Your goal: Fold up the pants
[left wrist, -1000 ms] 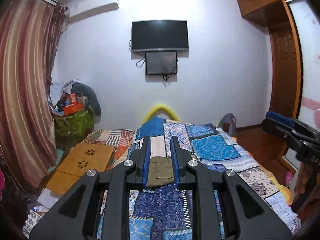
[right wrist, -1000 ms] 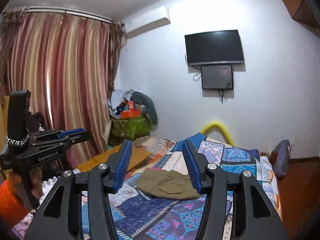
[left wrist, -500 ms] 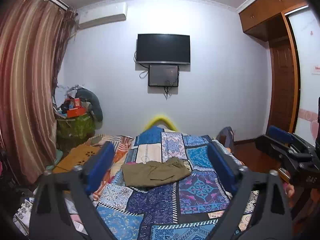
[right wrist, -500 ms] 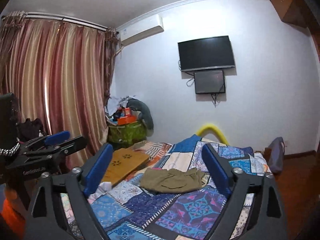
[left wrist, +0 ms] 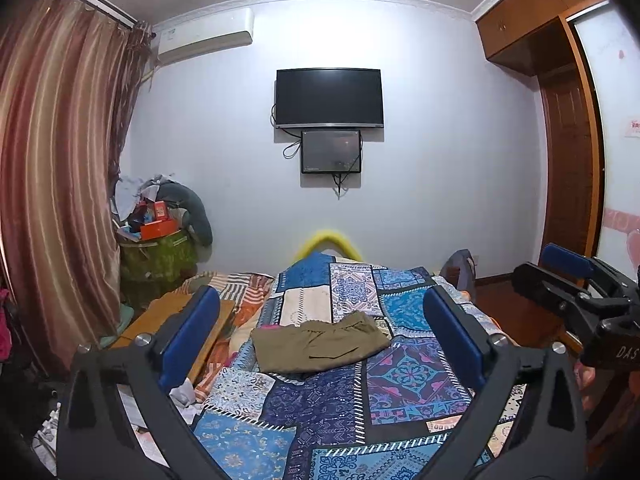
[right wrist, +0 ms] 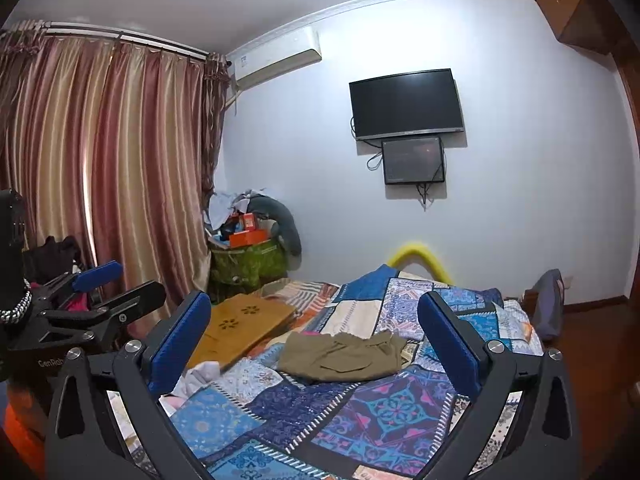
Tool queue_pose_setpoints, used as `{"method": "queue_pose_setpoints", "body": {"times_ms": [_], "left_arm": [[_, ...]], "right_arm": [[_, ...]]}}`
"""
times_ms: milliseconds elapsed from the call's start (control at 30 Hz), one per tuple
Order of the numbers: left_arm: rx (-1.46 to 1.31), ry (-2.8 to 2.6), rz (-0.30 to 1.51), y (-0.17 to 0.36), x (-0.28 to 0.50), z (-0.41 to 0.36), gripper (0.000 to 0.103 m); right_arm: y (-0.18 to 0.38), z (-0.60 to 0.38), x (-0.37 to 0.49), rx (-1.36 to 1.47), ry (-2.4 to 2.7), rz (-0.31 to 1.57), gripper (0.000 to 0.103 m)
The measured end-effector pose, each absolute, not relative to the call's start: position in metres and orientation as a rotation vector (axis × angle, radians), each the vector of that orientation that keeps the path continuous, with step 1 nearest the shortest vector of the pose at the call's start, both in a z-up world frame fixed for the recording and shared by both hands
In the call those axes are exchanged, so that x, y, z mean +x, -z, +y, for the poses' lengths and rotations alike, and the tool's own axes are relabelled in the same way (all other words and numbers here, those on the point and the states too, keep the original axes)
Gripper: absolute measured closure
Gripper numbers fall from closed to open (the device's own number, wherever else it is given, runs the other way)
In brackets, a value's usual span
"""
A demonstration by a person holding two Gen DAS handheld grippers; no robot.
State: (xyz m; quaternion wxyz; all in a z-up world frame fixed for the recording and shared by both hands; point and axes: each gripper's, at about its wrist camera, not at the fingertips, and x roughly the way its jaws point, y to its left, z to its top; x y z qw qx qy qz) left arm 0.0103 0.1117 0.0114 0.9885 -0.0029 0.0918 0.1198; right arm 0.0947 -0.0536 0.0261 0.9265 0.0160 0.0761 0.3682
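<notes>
Olive-green pants point(left wrist: 320, 344) lie folded into a flat bundle on the patchwork quilt point(left wrist: 404, 376), some way ahead of both grippers. My left gripper point(left wrist: 320, 300) hangs in the air short of the pants, its blue-padded jaws opening wide with nothing between them. From the right wrist, the same pants point(right wrist: 344, 356) sit beyond my right gripper point(right wrist: 314, 300), which is open and empty. Each gripper appears in the other's view: the right gripper point(left wrist: 568, 284) at the right edge, the left gripper point(right wrist: 100, 296) at the left edge.
A wooden board point(right wrist: 244, 324) lies on the bed left of the pants, with white cloth point(right wrist: 200, 372) near it. A green bin point(left wrist: 160, 260) piled with things stands by the curtain. A TV point(left wrist: 328, 98) hangs on the far wall; a wooden wardrobe point(left wrist: 568, 152) is at right.
Both grippers have opened from nearly shut to wide, the left one letting go of the pants. Both have drawn back from the pants, which now lie free on the quilt.
</notes>
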Motion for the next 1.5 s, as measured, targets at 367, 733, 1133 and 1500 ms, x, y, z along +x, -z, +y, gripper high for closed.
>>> {"method": "queue_pose_setpoints", "body": {"times_ms": [367,733,1133,1500], "left_arm": [[-0.024,-0.222,0.192,-0.0079,0.0114,0.114,0.0],[-0.013,-0.217,0.192,-0.0051,0.0122,0.1141,0.0],[-0.016,-0.208,0.185,-0.0039,0.0105,0.1109,0.0],[-0.017,-0.201,0.186,-0.0046,0.0084,0.1095,0.0]], "right_arm": [[-0.0232,-0.0504,0.0907,0.0,-0.737,0.171,0.0],[-0.023,-0.0517,0.0912,-0.005,-0.74,0.187,0.0],[-0.025,-0.0529,0.0907,-0.002,-0.736,0.186,0.0],[-0.0246,-0.0537,0.0907,-0.001,-0.735,0.183,0.0]]}}
